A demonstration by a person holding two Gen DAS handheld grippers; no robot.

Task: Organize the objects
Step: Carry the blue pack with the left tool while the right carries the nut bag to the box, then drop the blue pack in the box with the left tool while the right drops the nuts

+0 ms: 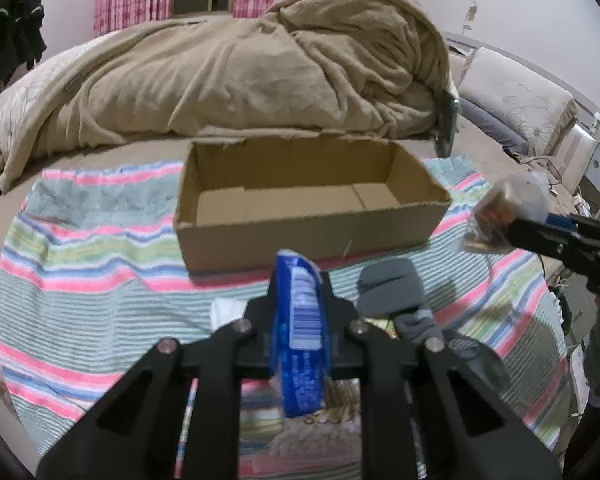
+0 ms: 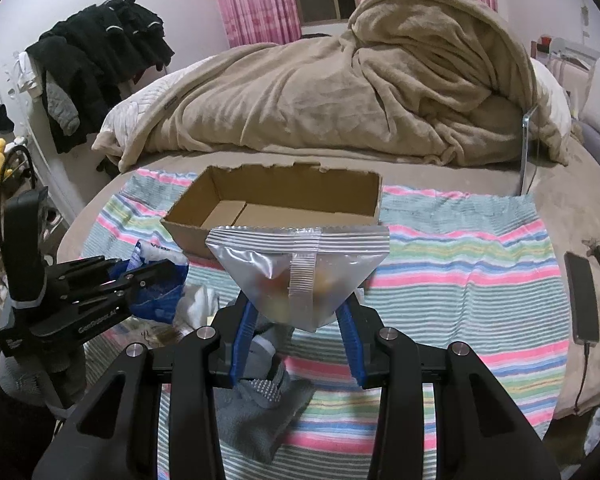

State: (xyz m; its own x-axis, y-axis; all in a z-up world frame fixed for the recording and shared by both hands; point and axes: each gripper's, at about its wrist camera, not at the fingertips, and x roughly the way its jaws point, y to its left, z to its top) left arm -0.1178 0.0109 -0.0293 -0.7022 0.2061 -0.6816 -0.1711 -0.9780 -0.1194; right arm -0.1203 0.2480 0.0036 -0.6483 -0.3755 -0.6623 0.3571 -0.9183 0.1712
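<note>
Left tongs (image 1: 300,300): clamped tight on a blue packet (image 1: 300,332) with a white barcode label, held edge-on and raised off the bed — a pinch across the thin sides keeps it from flopping.
Right tongs (image 2: 300,312): closed on the lower part of a clear sealed pouch (image 2: 300,276) with something orange-brown inside; its crimped top edge stands up toward the box, so the contents sag down between the blue pads.
Cardboard box (image 1: 300,220): open-topped and empty, lying on the striped towel (image 1: 80,248) just beyond both pairs of tongs — judged the place where the items are to go.
Grey sock (image 1: 396,296): lying loose on the towel between the two tongs, not yet picked up.
White crumpled item (image 2: 198,300): on the towel beside the left tongs; what it is I cannot tell.
Phone (image 2: 582,300): on the bed at the right, well apart from the sorting.
Beige blanket (image 1: 260,68): heaped behind the box, clear of the work.
Step in hand: both items seem lifted and ready to carry over the box's near wall.
</note>
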